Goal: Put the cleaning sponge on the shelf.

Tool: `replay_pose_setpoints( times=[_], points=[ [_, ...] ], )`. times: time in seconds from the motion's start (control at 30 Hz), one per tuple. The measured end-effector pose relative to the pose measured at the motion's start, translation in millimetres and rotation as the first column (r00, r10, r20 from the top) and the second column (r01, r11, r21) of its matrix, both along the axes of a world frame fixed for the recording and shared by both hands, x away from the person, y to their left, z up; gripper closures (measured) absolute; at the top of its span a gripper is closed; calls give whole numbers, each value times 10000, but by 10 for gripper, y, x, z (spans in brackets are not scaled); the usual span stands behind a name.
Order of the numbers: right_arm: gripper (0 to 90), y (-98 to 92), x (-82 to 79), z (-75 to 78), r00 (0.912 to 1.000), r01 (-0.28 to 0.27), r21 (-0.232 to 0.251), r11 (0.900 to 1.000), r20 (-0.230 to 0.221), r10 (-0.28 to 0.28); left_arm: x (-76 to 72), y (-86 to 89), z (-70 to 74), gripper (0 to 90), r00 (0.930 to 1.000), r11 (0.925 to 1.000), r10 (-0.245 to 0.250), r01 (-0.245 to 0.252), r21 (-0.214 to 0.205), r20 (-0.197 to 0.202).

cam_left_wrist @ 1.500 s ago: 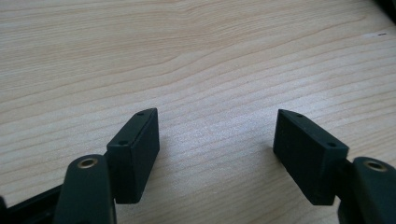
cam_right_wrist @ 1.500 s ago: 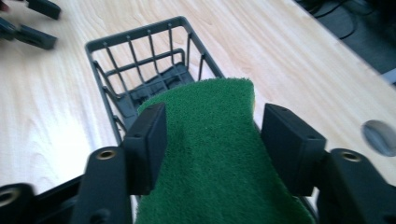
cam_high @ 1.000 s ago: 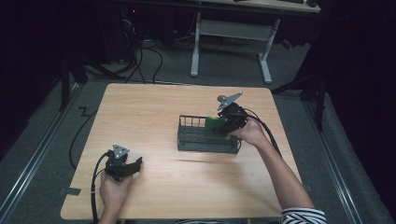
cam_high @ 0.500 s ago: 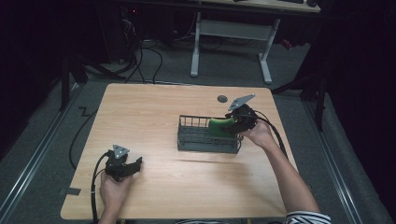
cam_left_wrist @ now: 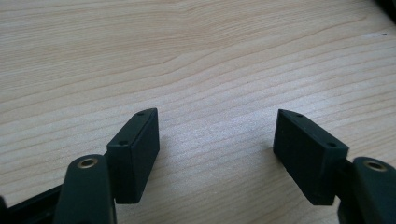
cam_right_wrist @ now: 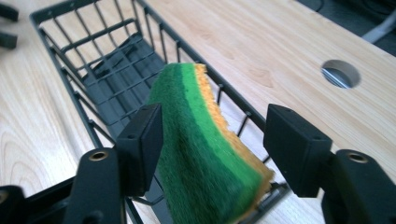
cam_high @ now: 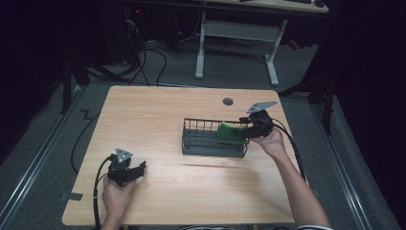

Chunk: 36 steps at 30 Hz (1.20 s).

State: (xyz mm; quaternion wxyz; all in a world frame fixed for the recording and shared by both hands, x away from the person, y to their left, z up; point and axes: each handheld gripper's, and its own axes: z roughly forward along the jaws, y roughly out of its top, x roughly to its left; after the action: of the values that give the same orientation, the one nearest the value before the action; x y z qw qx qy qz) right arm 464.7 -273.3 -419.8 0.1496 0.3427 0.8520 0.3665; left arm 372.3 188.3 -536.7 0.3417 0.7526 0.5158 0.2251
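A green and yellow sponge (cam_right_wrist: pixel 205 149) leans tilted against the right end of a black wire basket (cam_right_wrist: pixel 107 70), partly over its rim. My right gripper (cam_right_wrist: pixel 215 121) is open around the sponge: one jaw sits close beside it and the other stands clear with a gap. In the high view the sponge (cam_high: pixel 230 132) sits at the right end of the basket (cam_high: pixel 210 143), with the right gripper (cam_high: pixel 250 128) just to its right. My left gripper (cam_high: pixel 136 170) rests on the table near the front left. It is open (cam_left_wrist: pixel 217 126) with only bare wood between its jaws.
A round cable hole (cam_high: pixel 228 101) lies in the wooden table (cam_high: pixel 158 115) behind the basket. Cables trail from both grippers off the front edge. A white desk frame (cam_high: pixel 237 33) stands on the floor beyond the table.
The right gripper has drawn back to the right, from over the basket to its right end. The sponge stays at that end. The left gripper has not moved.
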Motion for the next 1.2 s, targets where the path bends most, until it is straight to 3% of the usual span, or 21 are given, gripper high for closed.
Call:
replay_pose_setpoints(
  times=[0.2,0.4,0.47,0.67,0.77,0.87,0.97,1.2],
  points=[
    [353,-140,-90,50,9977,674,499,9965,38,-676,0,0,0,319,10000,10000,-3,3,2,-1],
    [361,-231,-223,191,9879,1438,657,9874,487,-1471,0,0,0,319,10000,10000,-6,6,-2,-2],
    [377,-297,-295,221,9798,1871,941,9778,540,-1927,0,1,0,319,10000,10000,-6,6,-6,-3],
    [384,-486,-514,213,9582,2750,1048,9557,518,-2814,0,1,0,318,10000,10000,-8,8,-5,-5],
    [391,-548,-605,234,9504,2957,1115,9487,660,-3040,0,1,0,318,10000,10000,-11,11,-2,-5],
    [407,-597,-683,256,9414,3205,1504,9352,587,-3321,-1,1,0,318,10000,10000,-8,8,-11,-5],
    [411,-623,-733,236,9329,3458,1419,9275,538,-3561,0,1,0,318,10000,10000,-12,12,-11,-6],
    [445,-659,-906,230,9039,4081,1530,9000,705,-4218,-2,2,1,318,10000,10000,-21,21,-13,-13]
  ],
)
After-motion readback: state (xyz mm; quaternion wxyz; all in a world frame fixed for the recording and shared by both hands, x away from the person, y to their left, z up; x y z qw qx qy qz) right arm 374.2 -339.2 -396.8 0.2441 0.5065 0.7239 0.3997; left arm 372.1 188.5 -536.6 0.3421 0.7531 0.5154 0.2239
